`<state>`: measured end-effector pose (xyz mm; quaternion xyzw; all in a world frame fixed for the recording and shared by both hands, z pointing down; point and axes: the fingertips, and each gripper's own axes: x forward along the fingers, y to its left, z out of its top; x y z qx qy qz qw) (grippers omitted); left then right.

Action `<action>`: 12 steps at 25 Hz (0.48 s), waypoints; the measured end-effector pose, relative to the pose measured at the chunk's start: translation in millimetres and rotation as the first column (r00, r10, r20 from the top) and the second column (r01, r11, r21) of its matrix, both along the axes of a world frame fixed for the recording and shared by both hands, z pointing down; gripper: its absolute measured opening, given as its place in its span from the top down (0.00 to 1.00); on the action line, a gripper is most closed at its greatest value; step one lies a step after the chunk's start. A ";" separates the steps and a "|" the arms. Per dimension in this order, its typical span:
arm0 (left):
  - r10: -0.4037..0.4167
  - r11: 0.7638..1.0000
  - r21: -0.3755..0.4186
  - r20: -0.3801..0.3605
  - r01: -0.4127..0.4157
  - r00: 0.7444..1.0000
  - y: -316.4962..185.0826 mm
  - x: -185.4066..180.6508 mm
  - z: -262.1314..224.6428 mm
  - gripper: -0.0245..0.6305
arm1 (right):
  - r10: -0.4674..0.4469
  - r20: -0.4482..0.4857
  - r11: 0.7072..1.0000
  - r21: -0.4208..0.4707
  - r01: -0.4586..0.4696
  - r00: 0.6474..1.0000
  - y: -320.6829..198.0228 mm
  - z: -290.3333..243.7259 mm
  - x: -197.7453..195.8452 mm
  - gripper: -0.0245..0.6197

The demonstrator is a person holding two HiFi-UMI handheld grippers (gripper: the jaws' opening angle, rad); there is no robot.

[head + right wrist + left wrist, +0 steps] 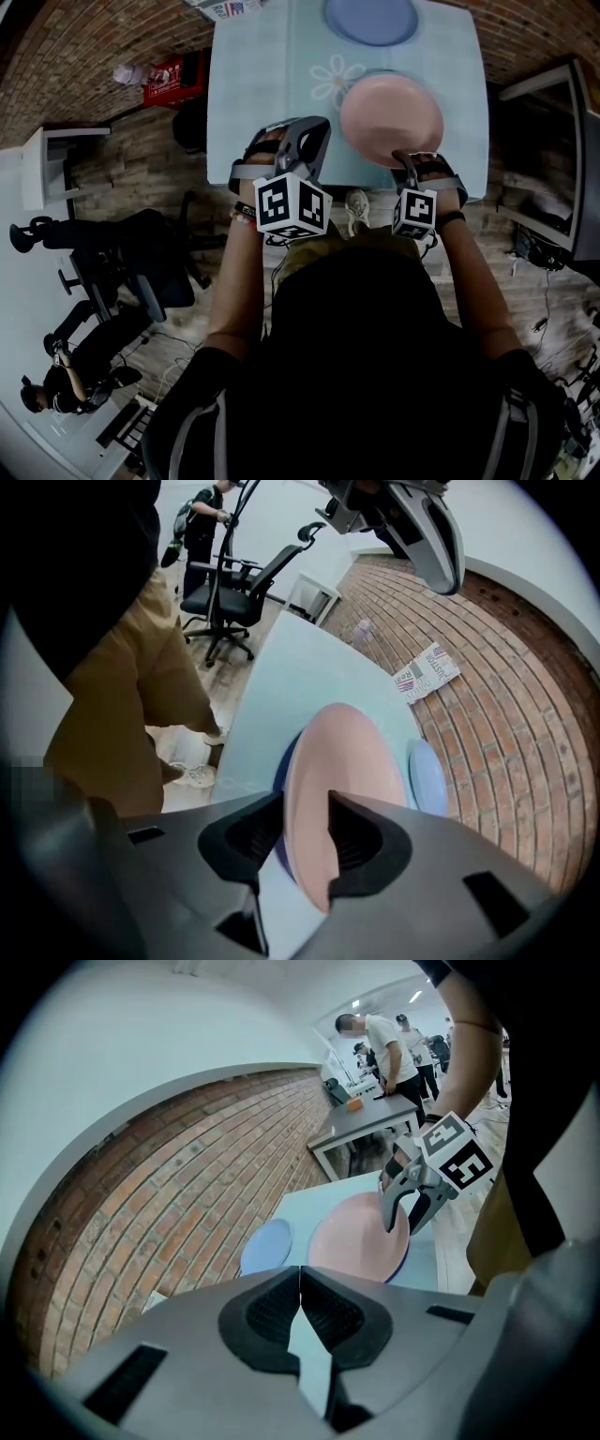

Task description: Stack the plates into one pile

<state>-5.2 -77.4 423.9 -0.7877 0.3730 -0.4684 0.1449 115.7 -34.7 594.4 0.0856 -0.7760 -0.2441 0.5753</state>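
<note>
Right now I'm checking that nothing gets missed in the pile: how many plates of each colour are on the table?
pink plate: 1
dark blue plate, only its rim showing under the pink one: 1
light blue plate, lying apart farther back: 1
Total: 3 plates

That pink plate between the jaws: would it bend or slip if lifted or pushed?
The pink plate is probably stiff: its rim shows an even curve between the right gripper's jaws. Its smooth face may slip in a thin rim hold. Pushed, it would likely slide over the dark plate beneath rather than tip.
</note>
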 end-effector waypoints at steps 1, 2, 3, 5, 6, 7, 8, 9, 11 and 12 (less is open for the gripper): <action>0.003 1.000 -0.001 0.001 -0.003 1.000 -0.5 -0.5 0.2 0.93 | -0.001 0.000 1.000 -0.021 0.001 1.000 0.4 1.1 -1.9 0.72; 0.004 1.000 -0.002 0.002 -0.004 1.000 -1.1 -1.3 0.3 0.93 | -0.003 0.001 0.999 -0.038 0.003 1.000 0.8 1.3 -4.4 0.69; 0.005 1.000 -0.002 0.001 -0.005 1.000 -1.7 -2.2 0.4 0.93 | -0.005 0.003 0.999 -0.049 0.005 1.000 1.0 0.9 -6.8 0.67; 0.005 1.000 0.000 -0.001 -0.005 1.000 -2.1 -2.9 0.3 0.93 | -0.006 0.006 0.998 -0.058 0.006 1.000 1.8 -0.3 -9.7 0.66; 0.006 1.000 0.002 -0.003 -0.006 1.000 -2.1 -2.6 0.0 0.93 | -0.004 0.007 0.998 -0.059 0.004 1.000 2.7 -0.7 -10.1 0.65; 0.007 1.000 0.004 -0.005 -0.007 1.000 -2.0 -2.3 -0.3 0.93 | -0.001 0.005 0.998 -0.061 0.002 1.000 3.8 -0.9 -9.9 0.64; 0.008 1.000 0.005 -0.007 -0.008 1.000 -2.1 -1.9 -0.7 0.93 | 0.001 0.002 0.998 -0.065 -0.001 1.000 5.2 -0.8 -9.5 0.64; 0.010 1.000 0.006 -0.007 -0.010 1.000 -2.5 -1.7 -1.1 0.93 | 0.002 -0.003 0.997 -0.071 -0.003 1.000 6.9 -0.4 -8.8 0.63; 0.016 1.000 0.008 -0.006 -0.016 1.000 -4.0 -0.9 -2.0 0.93 | 0.003 -0.011 0.997 -0.081 -0.004 1.000 9.6 -0.6 -7.5 0.62; 0.020 1.000 0.009 -0.005 -0.020 1.000 -5.0 -0.1 -2.6 0.93 | 0.006 -0.008 0.997 -0.079 -0.006 1.000 9.2 -2.2 -7.5 0.62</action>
